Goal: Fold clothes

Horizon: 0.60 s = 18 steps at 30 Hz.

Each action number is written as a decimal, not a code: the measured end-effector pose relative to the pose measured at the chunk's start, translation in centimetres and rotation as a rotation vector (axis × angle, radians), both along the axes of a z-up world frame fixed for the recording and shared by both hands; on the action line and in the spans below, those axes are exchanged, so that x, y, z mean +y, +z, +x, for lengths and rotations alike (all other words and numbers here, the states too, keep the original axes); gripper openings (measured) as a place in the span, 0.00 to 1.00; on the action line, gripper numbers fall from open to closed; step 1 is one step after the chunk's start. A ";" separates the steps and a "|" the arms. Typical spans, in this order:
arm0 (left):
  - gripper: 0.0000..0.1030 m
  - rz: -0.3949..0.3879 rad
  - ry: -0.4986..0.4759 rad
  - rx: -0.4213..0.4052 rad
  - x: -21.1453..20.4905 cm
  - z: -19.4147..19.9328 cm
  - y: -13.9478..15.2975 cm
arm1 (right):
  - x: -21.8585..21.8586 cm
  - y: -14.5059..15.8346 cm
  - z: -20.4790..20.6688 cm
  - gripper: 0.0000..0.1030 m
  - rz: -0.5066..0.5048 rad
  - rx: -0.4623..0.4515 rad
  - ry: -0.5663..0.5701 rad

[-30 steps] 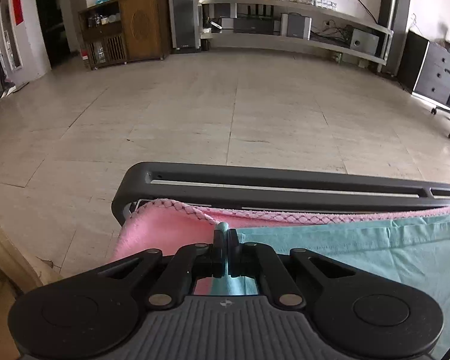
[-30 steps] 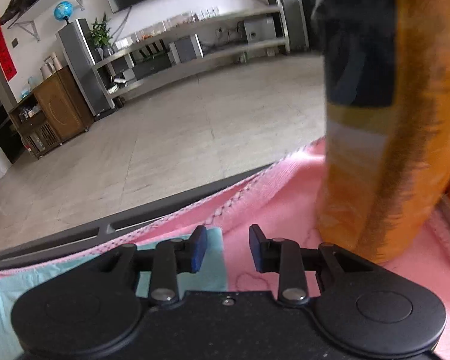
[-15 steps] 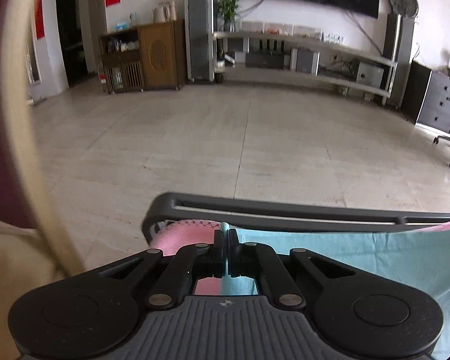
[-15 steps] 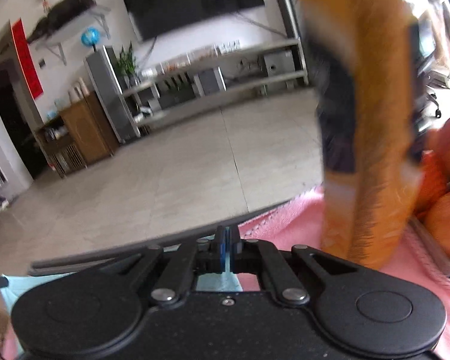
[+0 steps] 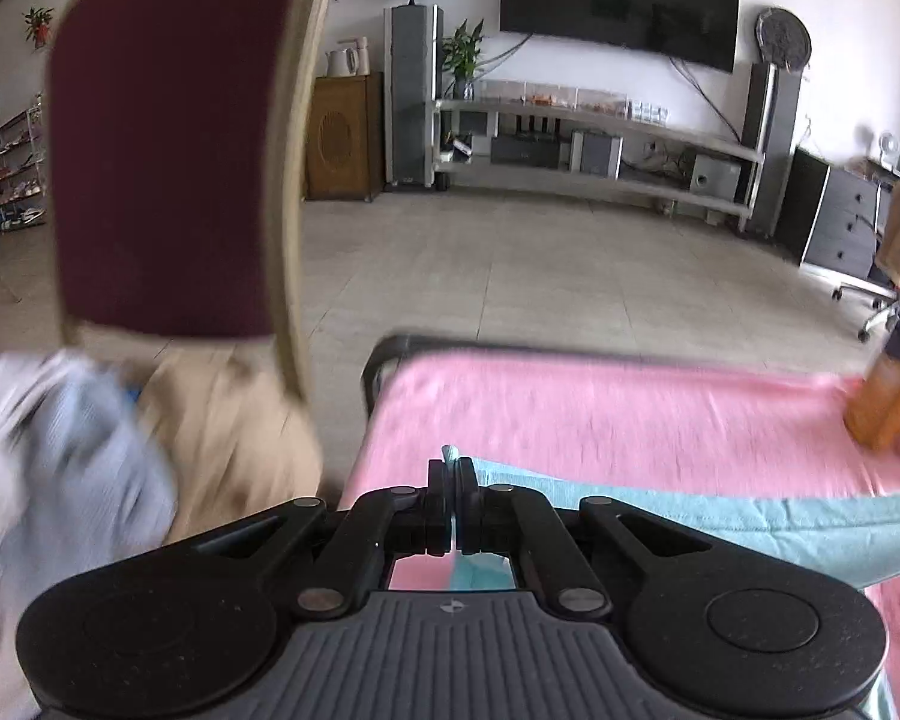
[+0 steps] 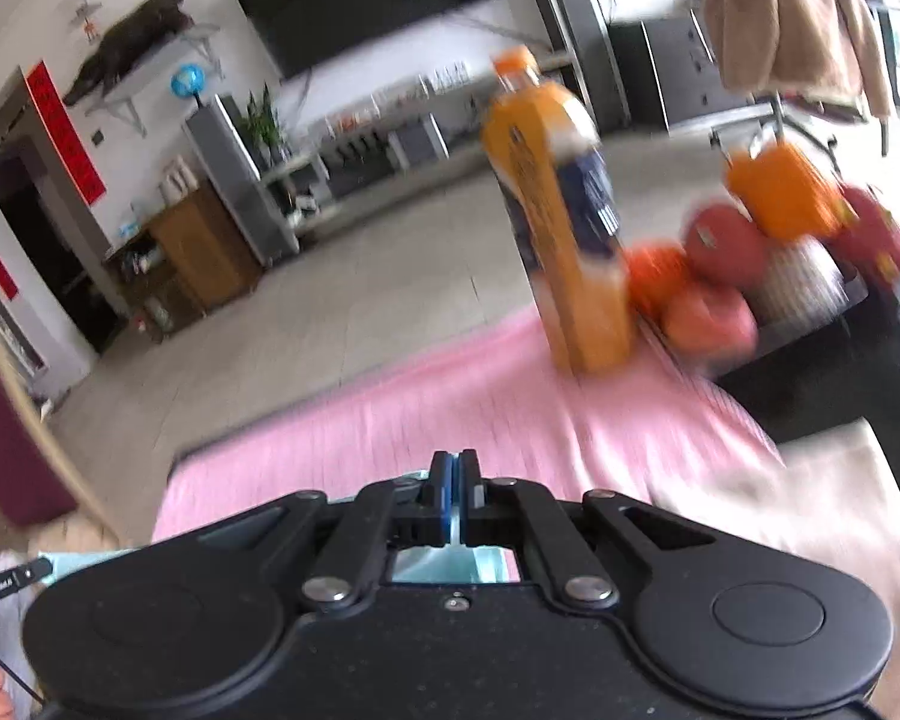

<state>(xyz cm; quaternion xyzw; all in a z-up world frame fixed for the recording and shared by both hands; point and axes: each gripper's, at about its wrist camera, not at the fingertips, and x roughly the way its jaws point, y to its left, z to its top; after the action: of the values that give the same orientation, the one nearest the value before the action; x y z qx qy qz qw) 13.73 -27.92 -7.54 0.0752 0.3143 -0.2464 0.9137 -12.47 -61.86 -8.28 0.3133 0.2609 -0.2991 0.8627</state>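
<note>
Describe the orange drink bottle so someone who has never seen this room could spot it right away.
Find the pink cloth spread over the table, then follow it to its far right end. There the orange bottle stands upright beside a pile of round red and orange fruit. It alone is tall, with an orange cap and a dark blue label.

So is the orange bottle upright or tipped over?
Upright: the bottle stands on the pink cloth, cap on top, beside the fruit. Its lean may be lens distortion and blur.

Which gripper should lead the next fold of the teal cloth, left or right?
Left, probably. Both grip the teal cloth, but the right gripper faces an orange bottle; the left gripper faces open pink surface.
</note>
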 end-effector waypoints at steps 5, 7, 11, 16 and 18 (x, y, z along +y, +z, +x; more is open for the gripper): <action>0.02 0.024 0.065 0.119 4.2 -4.8 -5.8 | 4.1 -4.5 -5.0 0.02 0.118 0.067 0.008; 0.01 0.061 0.100 0.160 4.9 -5.0 -7.9 | 4.6 -7.6 -5.7 0.02 0.184 0.094 -0.019; 0.02 0.058 0.145 0.193 6.2 -4.9 -9.2 | 5.4 -9.4 -6.5 0.02 0.180 0.096 -0.040; 0.02 -0.051 0.138 0.162 8.8 -6.8 -7.3 | 6.6 -8.0 -9.2 0.02 0.162 -0.012 -0.069; 0.02 -0.033 0.132 0.155 9.1 -7.6 -7.4 | 7.1 -7.9 -10.4 0.02 0.148 -0.030 -0.080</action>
<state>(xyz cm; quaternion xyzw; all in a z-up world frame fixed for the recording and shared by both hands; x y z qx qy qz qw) 6.17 -18.82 -14.92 0.0199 0.3840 -0.1958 0.9021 -22.91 -54.71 -16.13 0.3907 0.2564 -0.3085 0.8285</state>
